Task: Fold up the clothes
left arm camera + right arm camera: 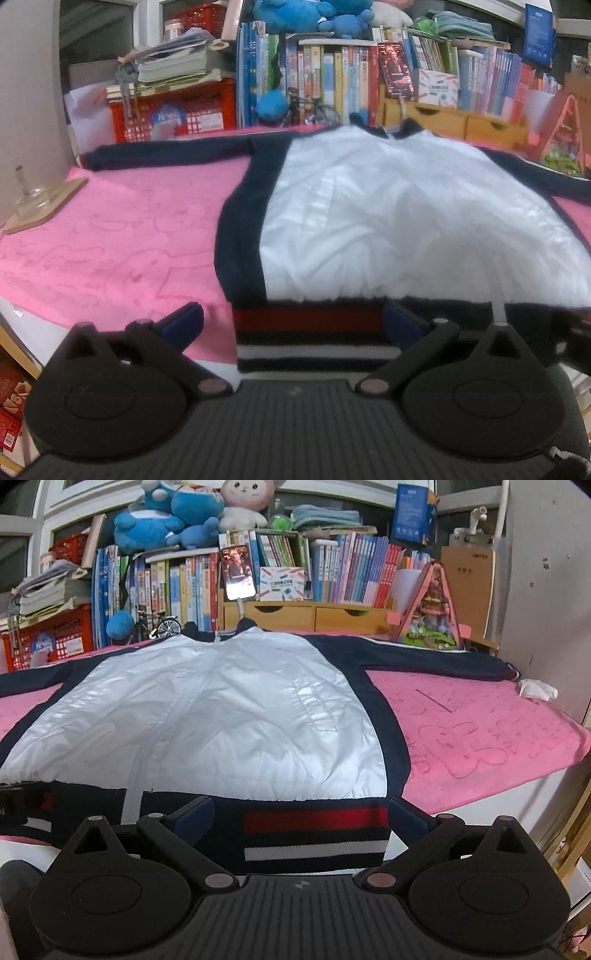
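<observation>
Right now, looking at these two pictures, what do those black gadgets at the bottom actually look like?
Both are alike. The left gripper and right gripper each have a matte black ribbed body, two round black housings, and angled black link arms with copper-coloured pivot pins. Each finger ends in a dark blue pad. No sleeves or cables show.

L gripper (pixel 295 321) & R gripper (pixel 299 812) both point down a bit, jaws wide apart, nothing pinched between the pads.
</observation>
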A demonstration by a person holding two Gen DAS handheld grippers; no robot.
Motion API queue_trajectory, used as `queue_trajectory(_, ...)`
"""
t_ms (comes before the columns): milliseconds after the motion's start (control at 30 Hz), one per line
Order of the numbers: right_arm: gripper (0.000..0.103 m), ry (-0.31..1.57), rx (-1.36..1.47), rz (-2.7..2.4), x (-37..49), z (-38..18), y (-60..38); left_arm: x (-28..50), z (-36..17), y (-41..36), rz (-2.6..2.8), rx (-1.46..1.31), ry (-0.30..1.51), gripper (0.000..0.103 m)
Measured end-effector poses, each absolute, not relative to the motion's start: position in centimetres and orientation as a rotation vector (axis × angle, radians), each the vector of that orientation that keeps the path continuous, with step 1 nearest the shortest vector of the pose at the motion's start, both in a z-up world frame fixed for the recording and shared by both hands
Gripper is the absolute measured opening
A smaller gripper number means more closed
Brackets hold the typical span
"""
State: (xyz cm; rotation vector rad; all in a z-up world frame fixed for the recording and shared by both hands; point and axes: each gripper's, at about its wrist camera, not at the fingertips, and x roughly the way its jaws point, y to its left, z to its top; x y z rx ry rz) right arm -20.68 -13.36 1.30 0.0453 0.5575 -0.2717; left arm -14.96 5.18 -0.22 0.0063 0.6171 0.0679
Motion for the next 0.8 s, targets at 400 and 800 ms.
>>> queue_trajectory(400, 0.102, 0.574, 0.02, -0.269, -20.48, 1.19, -12.92, -14.81, -0.79, 5.43, 0.056, -0.004, 0.658, 0.103)
queue_trajectory(800, 0.102, 0.578, 0.014, -0.258, -20.56, 1.09, -12.9, -14.67, -1.18, 5.34, 0.046, -0.003, 0.68, 0.103)
